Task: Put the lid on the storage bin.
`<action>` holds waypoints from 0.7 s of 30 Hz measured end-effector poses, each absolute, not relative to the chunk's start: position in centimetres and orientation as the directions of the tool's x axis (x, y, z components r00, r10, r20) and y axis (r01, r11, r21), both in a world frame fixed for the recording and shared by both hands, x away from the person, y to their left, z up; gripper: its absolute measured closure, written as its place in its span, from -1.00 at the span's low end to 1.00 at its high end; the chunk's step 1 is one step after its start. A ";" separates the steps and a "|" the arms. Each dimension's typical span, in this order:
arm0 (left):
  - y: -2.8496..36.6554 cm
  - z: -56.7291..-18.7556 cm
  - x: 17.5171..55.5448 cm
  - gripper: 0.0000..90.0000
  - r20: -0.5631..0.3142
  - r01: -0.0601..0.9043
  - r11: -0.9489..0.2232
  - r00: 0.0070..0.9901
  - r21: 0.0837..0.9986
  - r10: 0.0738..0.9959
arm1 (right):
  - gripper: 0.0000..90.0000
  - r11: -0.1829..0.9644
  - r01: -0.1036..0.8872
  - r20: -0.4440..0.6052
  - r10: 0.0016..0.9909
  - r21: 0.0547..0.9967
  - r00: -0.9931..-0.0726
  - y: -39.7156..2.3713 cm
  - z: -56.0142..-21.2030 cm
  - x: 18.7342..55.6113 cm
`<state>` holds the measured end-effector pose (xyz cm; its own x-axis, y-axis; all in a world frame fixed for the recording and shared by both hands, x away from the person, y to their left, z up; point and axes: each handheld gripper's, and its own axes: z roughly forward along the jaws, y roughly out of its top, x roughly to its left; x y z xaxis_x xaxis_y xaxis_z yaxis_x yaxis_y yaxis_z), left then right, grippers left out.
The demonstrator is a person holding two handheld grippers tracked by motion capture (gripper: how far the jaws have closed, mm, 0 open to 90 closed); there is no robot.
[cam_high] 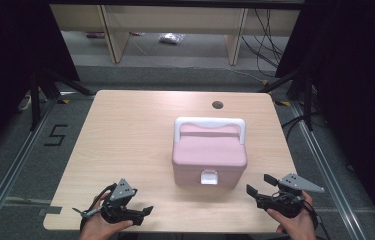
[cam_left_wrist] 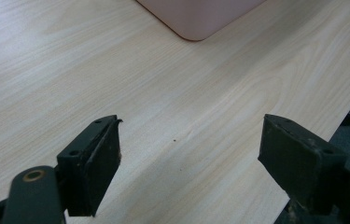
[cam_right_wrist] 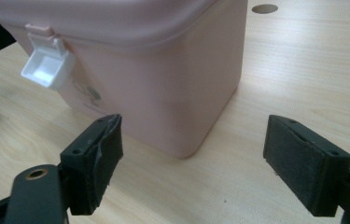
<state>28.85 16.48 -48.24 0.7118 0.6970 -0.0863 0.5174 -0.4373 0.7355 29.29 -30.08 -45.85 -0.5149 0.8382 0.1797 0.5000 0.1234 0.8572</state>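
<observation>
My left claw [cam_high: 147,210] rests released at the near left edge of the table [cam_high: 125,135], nothing between its jaws. My right claw [cam_high: 260,184], also spread wide and empty, hovers near the pink box's [cam_high: 209,160] near right corner. The box sits mid-table, lid down, white latch [cam_high: 209,177] facing me, white handle [cam_high: 210,122] folded toward the far side. If I nudge the corner, I judge the light box could slide or twist away.
</observation>
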 end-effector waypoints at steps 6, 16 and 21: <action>16.7 -48.4 28.8 -0.55 -0.068 0.509 -0.441 0.708 0.739 0.703 | -0.62 0.150 0.498 0.161 0.834 0.854 -0.527 -30.2 -46.6 28.7; 16.7 -48.6 28.6 -0.55 -0.067 0.503 -0.448 0.716 0.740 0.695 | -0.63 0.158 0.544 0.173 0.844 0.824 -0.507 -30.4 -47.6 27.4; 16.4 -48.7 28.3 -0.59 -0.074 0.510 -0.450 0.717 0.733 0.693 | -0.63 0.225 0.546 0.125 0.839 0.807 -0.530 -30.5 -48.1 26.9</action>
<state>28.26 16.35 -48.70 0.7170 0.6932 -0.0736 0.5099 -0.4495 0.7334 26.90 -30.54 -48.07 -0.5298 0.8389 0.1247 0.5463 0.2251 0.8068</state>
